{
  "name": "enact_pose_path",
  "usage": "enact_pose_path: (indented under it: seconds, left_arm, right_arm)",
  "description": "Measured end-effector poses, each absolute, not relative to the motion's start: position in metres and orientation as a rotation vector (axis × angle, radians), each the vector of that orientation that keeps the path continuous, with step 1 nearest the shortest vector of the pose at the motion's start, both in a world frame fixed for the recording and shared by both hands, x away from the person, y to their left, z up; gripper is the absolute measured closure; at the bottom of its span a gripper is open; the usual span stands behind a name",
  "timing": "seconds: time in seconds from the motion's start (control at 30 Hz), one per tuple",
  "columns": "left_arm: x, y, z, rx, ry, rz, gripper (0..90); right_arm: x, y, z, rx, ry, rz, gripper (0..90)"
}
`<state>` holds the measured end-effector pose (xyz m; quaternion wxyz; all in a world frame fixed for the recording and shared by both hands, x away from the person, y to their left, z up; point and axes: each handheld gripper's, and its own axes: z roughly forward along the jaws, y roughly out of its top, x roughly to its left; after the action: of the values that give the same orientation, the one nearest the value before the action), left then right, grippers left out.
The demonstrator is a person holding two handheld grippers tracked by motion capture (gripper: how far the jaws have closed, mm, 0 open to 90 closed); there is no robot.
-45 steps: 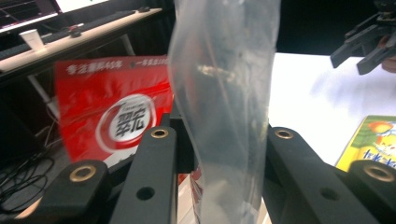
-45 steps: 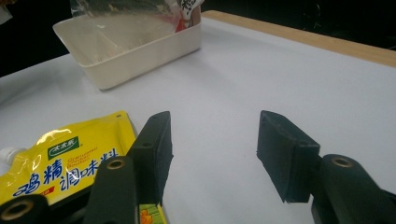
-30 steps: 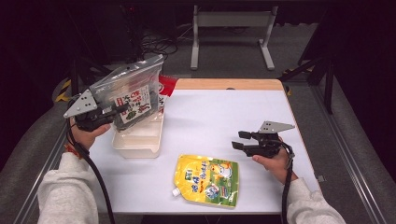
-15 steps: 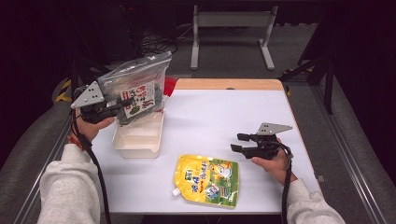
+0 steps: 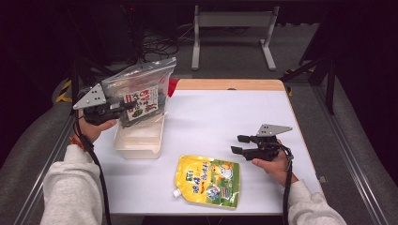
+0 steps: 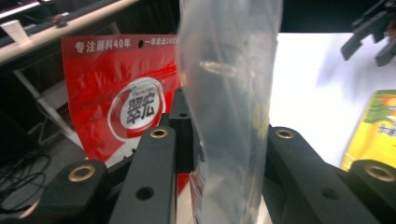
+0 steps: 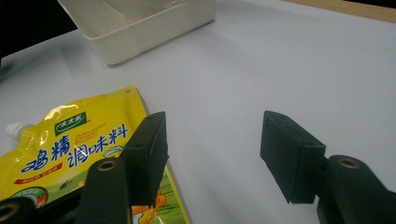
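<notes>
High view: a person sits at a white table [image 5: 211, 122], one forearm coming in at each lower corner. The left gripper [image 5: 123, 107] is lifted off the table, and its jaws are clamped on the edge of a clear bag [image 5: 141, 93]. The bag hangs in the air just past the jaws, tilted, with printed packets visible inside it. Directly below the bag and gripper stands a cream tray [image 5: 139, 140]. A red packet [image 5: 172, 86] peeks out just beyond the bag. The right gripper [image 5: 239, 144] rests low over the table on the other side, well apart from the left one, its jaws apart with nothing between them. A yellow pouch [image 5: 209, 180] lies flat on the table just beside the right gripper, between it and the tray.

Left gripper view: the two black jaws press on the clear bag [image 6: 229, 116], which rises upright from between them. The red packet [image 6: 121, 93] stands behind the bag. The yellow pouch [image 6: 373, 126] lies farther off at one side, with the right gripper [image 6: 369, 35] beyond it.

Right gripper view: the jaws stand open over bare table [image 7: 280, 70]. The yellow pouch [image 7: 70, 144] lies under and beside one jaw. The tray [image 7: 154, 23] sits well ahead.
</notes>
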<state>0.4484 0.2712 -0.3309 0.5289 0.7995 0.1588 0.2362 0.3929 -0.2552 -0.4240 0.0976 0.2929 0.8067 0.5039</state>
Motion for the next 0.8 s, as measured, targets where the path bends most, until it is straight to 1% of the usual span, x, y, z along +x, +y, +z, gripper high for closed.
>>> enact_pose_path:
  seconds: [0.23,0.33,0.57,0.6,0.8]
  left_arm:
    - [0.4452,0.2824,-0.3295,1.873,0.400,0.616,73.3]
    - [0.4471,0.2825,-0.3263,1.883,0.411,0.629,72.9]
    - [0.4503,0.2825,-0.3291,1.940,0.412,0.554,73.3]
    - [0.4508,0.2799,-0.3310,1.964,0.422,0.560,73.3]
    - [0.4508,0.2742,-0.3343,1.976,0.432,0.570,73.3]
  right_arm:
    - [0.3928,-0.2543,-0.4244,0.865,2.395,1.495,41.3]
    - [0.3930,-0.2520,-0.4255,0.857,2.411,1.493,41.4]
    - [0.3932,-0.2524,-0.4263,0.855,2.421,1.494,41.0]
    - [0.3931,-0.2527,-0.4262,0.858,2.419,1.499,41.0]
    - [0.3930,-0.2520,-0.4258,0.858,2.421,1.500,40.8]
